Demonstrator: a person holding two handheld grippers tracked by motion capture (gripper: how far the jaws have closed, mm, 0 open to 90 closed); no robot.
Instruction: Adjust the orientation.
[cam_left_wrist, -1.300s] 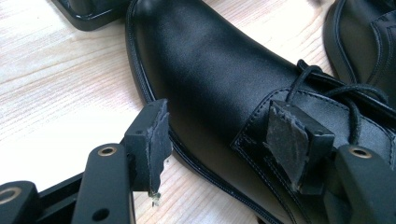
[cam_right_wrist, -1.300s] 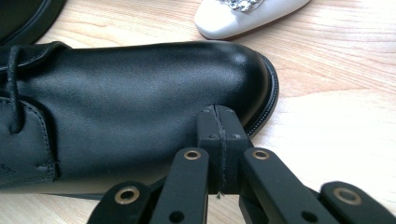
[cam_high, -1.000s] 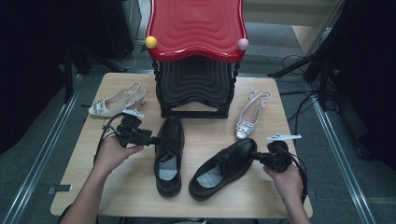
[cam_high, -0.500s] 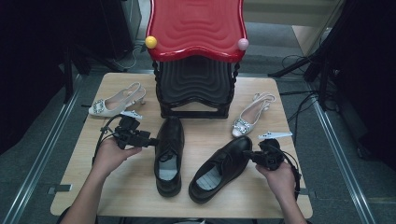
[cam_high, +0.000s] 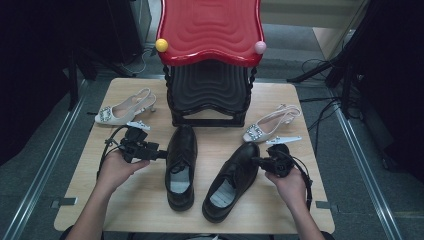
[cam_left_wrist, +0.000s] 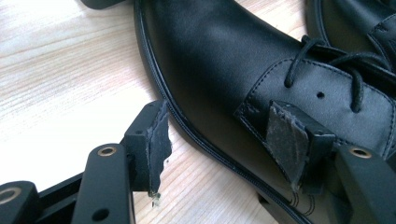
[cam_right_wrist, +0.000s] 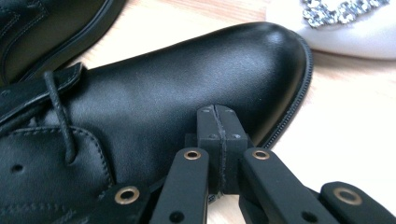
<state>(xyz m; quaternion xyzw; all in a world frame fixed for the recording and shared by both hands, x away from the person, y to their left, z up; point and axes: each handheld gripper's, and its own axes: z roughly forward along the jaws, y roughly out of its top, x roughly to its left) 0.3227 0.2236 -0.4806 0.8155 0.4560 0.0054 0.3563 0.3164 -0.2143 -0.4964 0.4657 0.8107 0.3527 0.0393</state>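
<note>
Light wood table (cam_high: 150, 200) w/ rounded corners, standing on grey carpet; metal rails run along the floor on both sides, dark gear and cables past them. Landmark: the black stand (cam_high: 209, 95) w/ red wavy top at the table's far edge, centre, a yellow ball (cam_high: 161, 45) and a pink ball (cam_high: 260, 47) on its front corners.

Left black shoe (cam_high: 180, 167) lies just in front of the stand, toe nearly at its base, heel toward the person. Right black shoe (cam_high: 231, 181) sits in front & right of the stand, angled, toe pointing up-right. The two are near each other but apart. One pale heeled shoe (cam_high: 122, 109) lies left of the stand, another pale heeled shoe (cam_high: 270, 125) right of it, close to the right black shoe's toe.

Left gripper (cam_high: 159, 154), front-left of the stand: jaws spread wide either side of the left shoe's outer flank near the laces; one pad (cam_left_wrist: 294, 140) is on or just over the upper, the other pad (cam_left_wrist: 154, 140) over bare wood, so no grip. Right gripper (cam_high: 256, 161), front-right of the stand: jaws fully closed on nothing, tips against the right shoe's toe area (cam_right_wrist: 217, 123).

Open room: bare wood front-left & front-right of the stand toward the near edge; narrow lane btw the two black shoes; far edge blocked by the stand.
</note>
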